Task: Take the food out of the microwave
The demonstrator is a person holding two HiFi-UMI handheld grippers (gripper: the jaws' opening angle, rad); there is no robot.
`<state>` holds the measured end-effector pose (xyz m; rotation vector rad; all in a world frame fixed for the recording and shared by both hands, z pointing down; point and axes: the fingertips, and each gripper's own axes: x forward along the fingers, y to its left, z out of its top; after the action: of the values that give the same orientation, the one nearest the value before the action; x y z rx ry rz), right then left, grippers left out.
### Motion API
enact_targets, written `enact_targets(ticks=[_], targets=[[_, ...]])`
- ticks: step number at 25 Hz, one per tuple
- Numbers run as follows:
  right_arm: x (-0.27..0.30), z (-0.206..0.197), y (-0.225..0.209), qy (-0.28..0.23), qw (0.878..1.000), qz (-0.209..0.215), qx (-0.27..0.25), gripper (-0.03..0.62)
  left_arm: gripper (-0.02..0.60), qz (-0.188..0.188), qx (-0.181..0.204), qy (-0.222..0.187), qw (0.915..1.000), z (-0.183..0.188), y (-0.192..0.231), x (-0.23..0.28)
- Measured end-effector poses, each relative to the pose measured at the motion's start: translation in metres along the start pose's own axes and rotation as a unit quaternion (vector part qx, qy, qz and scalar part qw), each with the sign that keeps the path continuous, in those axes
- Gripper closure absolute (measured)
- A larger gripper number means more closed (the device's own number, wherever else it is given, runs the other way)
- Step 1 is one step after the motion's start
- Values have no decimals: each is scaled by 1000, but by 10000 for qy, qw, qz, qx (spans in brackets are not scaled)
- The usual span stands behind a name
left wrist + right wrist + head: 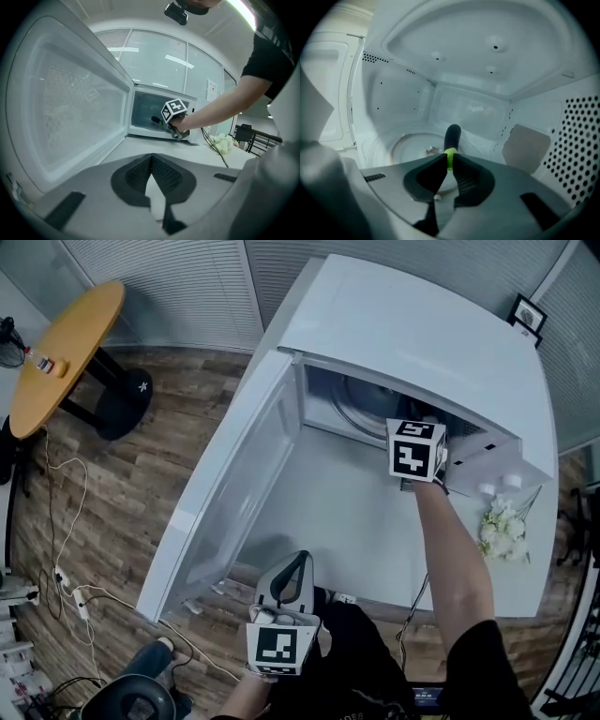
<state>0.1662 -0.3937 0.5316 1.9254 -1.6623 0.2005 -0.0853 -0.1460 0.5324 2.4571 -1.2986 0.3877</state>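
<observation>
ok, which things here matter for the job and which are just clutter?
Job: microwave, its open door, dark food item with green end, right tongs shut on it.
Lying about: white flowers, round wooden table, floor cables, left tongs shut, empty.

White table (342, 517) with open microwave (412, 324) and white flower bunch (502, 526) beside it

My left gripper (152, 158) and right gripper (448, 164) have pale grey shells. Their jaws are lined with black bumpy pads. Each one has a white cube with black square marks, one on the left (278, 648) and one on the right (417, 450). I wear a black top with short sleeves (268, 55). A small black camera (177, 13) is on my head.
</observation>
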Motion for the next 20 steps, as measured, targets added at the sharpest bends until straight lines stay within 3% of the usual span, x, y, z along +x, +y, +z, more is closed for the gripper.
enact_targets(ticks=[20], targets=[[-44, 5, 11, -254, 9995, 138, -93, 556, 574, -67, 152, 1, 9999, 17, 2, 0]])
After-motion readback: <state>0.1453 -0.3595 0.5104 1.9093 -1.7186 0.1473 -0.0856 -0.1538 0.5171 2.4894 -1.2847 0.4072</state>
